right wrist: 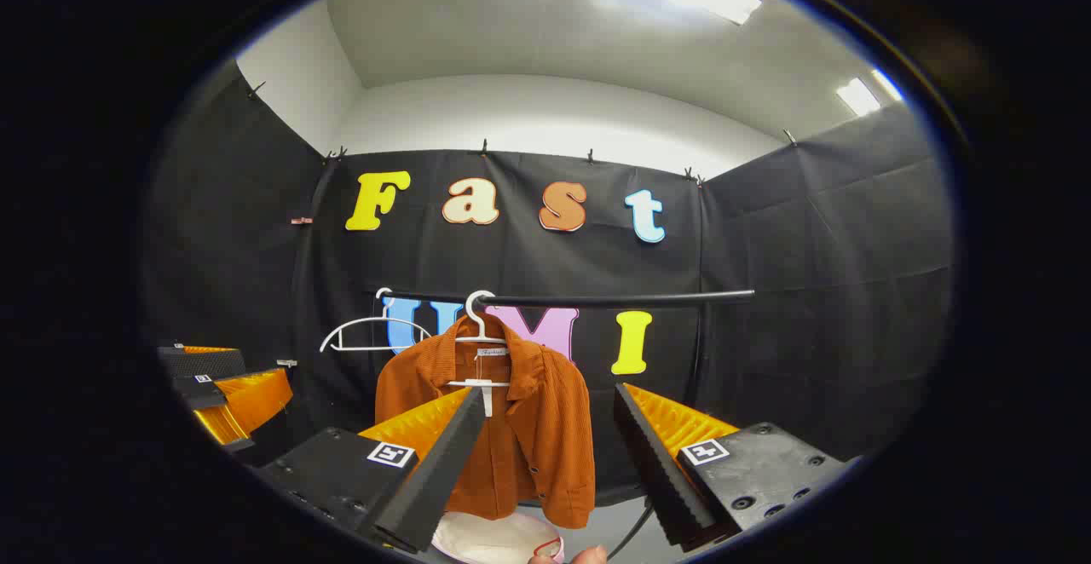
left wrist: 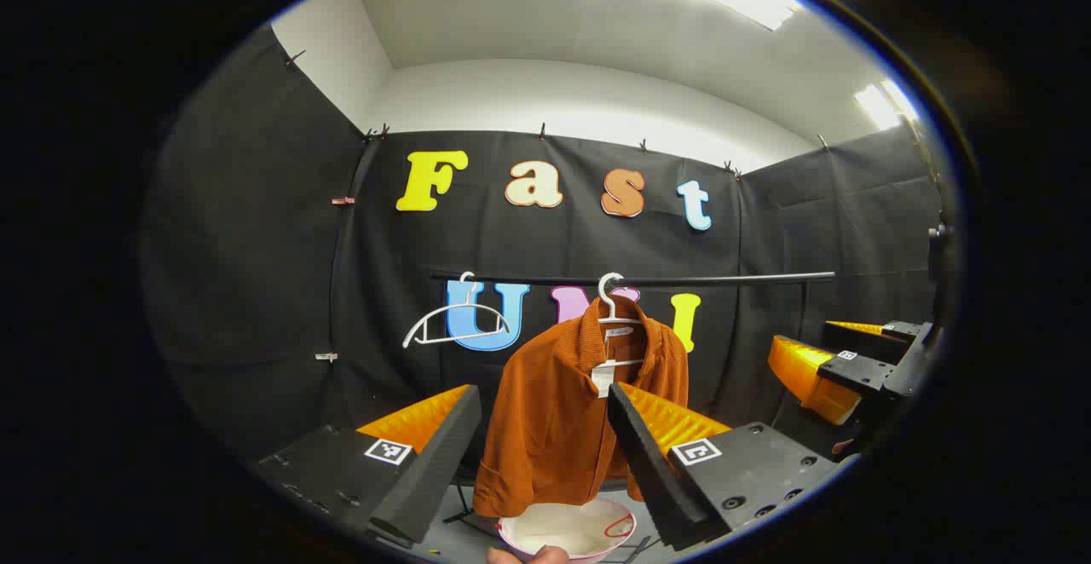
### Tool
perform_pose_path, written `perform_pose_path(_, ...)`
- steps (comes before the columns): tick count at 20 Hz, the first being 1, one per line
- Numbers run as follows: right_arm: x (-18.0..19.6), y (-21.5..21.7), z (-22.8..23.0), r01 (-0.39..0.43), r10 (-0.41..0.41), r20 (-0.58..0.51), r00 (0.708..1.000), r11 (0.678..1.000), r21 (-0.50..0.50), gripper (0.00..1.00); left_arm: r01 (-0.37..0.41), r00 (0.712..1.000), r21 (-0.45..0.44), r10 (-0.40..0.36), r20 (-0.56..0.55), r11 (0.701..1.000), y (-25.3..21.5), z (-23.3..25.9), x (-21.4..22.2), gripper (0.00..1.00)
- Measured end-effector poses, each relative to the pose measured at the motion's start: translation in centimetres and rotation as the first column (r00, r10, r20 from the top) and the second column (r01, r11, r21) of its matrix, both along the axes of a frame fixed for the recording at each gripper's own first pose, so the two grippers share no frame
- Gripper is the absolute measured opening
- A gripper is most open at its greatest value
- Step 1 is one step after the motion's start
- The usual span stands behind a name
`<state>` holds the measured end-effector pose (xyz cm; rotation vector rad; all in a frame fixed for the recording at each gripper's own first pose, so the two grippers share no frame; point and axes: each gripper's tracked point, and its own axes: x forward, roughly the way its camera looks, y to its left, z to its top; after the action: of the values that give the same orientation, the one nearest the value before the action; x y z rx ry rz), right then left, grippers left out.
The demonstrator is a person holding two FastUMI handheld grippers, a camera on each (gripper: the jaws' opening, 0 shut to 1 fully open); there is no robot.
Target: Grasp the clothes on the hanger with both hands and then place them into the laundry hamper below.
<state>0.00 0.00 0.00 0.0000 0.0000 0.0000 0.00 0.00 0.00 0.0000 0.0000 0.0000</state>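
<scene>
An orange corduroy shirt (left wrist: 554,428) hangs on a white hanger (left wrist: 610,300) from a black rail (left wrist: 724,278). Below it stands the laundry hamper (left wrist: 545,538), white with a pink rim. My left gripper (left wrist: 543,394) is open, short of the shirt, and frames it between its fingers. In the right gripper view the shirt (right wrist: 545,436) hangs left of centre above the hamper (right wrist: 490,540). My right gripper (right wrist: 550,394) is open too and apart from the cloth. The right gripper (left wrist: 839,368) appears far right in the left gripper view, and the left gripper (right wrist: 226,394) far left in the right gripper view.
An empty white hanger (left wrist: 456,321) hangs on the rail to the left of the shirt, also visible as the bare hanger (right wrist: 366,334) in the right gripper view. The rail's upright post (right wrist: 701,359) stands on the right. Black cloth walls close in on three sides.
</scene>
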Motion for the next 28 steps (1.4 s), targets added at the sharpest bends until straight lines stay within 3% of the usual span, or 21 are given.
perform_pose_path(19,-0.3,0.0,0.3,0.006,-0.006,0.006,1.0,1.0,-0.016,0.97,0.004,1.0,0.007,-0.004,0.006,1.0,-0.1,0.7,-0.2,0.95)
perform_pose_path(24,1.9,-0.3,-0.9,0.004,-0.004,-0.002,1.0,1.0,-0.029,0.97,0.032,0.999,0.006,-0.032,-0.004,0.999,-1.9,-0.5,2.3,0.95)
perform_pose_path(28,5.9,-1.3,-2.5,0.004,-0.004,0.006,1.0,1.0,-0.022,0.97,0.041,0.999,0.069,-0.041,0.0,0.997,-3.7,-2.3,6.7,0.95)
